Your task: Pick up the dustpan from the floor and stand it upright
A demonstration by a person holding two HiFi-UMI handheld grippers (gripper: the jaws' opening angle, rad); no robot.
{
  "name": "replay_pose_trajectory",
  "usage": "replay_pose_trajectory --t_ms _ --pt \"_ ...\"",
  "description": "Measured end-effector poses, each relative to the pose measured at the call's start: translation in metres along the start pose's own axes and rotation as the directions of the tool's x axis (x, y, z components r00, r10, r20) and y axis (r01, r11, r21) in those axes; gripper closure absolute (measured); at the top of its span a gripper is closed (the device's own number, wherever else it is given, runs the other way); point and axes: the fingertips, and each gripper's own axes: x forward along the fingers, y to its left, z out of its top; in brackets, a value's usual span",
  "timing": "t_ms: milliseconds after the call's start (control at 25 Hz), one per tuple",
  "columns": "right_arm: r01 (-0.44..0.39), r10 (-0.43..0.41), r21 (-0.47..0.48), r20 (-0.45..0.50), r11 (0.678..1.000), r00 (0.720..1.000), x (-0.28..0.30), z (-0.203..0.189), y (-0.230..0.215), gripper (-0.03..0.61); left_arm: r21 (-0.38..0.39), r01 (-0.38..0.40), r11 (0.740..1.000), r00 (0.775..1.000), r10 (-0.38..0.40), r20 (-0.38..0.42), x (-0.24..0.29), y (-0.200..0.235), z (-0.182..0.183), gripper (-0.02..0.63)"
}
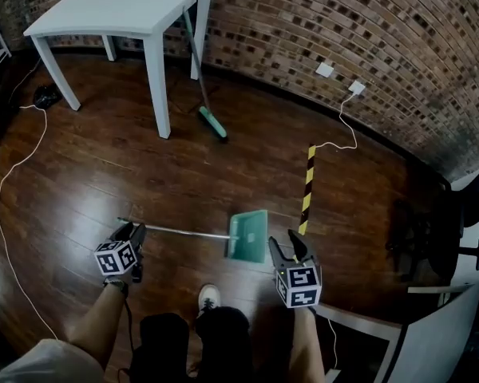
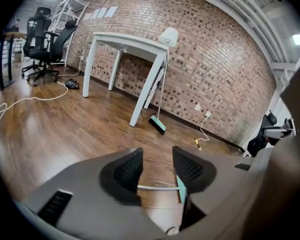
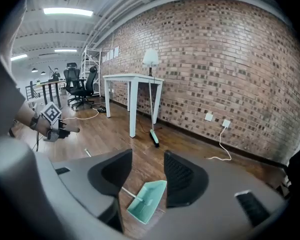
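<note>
The teal dustpan lies flat on the wooden floor, its thin metal handle pointing left. My left gripper hangs open near the handle's free end, and in the left gripper view the handle and pan show past its open gripper. My right gripper is open just right of the pan. In the right gripper view the dustpan lies on the floor below the open gripper. Neither gripper touches it.
A white table stands at the back, with a teal-headed broom leaning against it. A yellow-black striped strip lies right of the pan. White cables trail on the floor at left. My shoe is just behind the pan. The brick wall curves behind.
</note>
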Motion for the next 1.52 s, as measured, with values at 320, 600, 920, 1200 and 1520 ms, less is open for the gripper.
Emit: replay_pose_trajectory --t_ms 320,600,920,1200,1520 --pt "0.007 -0.003 0.063 -0.064 0.998 0.998 0.107 -0.133 0.003 0.368 -0.089 -0.019 0.996 0.995 0.011 -0.097 0.122 0.083 -0.132 0.419" --pt "0.060 -0.041 0.109 -0.169 0.992 0.985 0.156 -0.234 -0.015 0.368 -0.353 -0.080 0.932 0.986 0.021 -0.168 0.184 0.137 -0.226 0.419" --pt "0.075 -0.020 0.176 -0.299 0.981 0.954 0.168 -0.303 -0.025 0.368 -0.487 -0.022 0.873 0.998 -0.009 -0.062 0.211 0.145 -0.239 0.403" --pt "0.002 0.069 0.211 -0.330 0.978 0.942 0.181 -0.325 -0.017 0.509 -0.585 -0.009 0.811 1.000 0.007 -0.005 0.228 0.152 -0.233 0.380" --pt "-0.005 0.074 0.220 -0.307 0.975 0.949 0.181 -0.325 -0.017 0.537 -0.637 0.015 0.771 1.000 -0.001 0.021 0.238 0.165 -0.237 0.458"
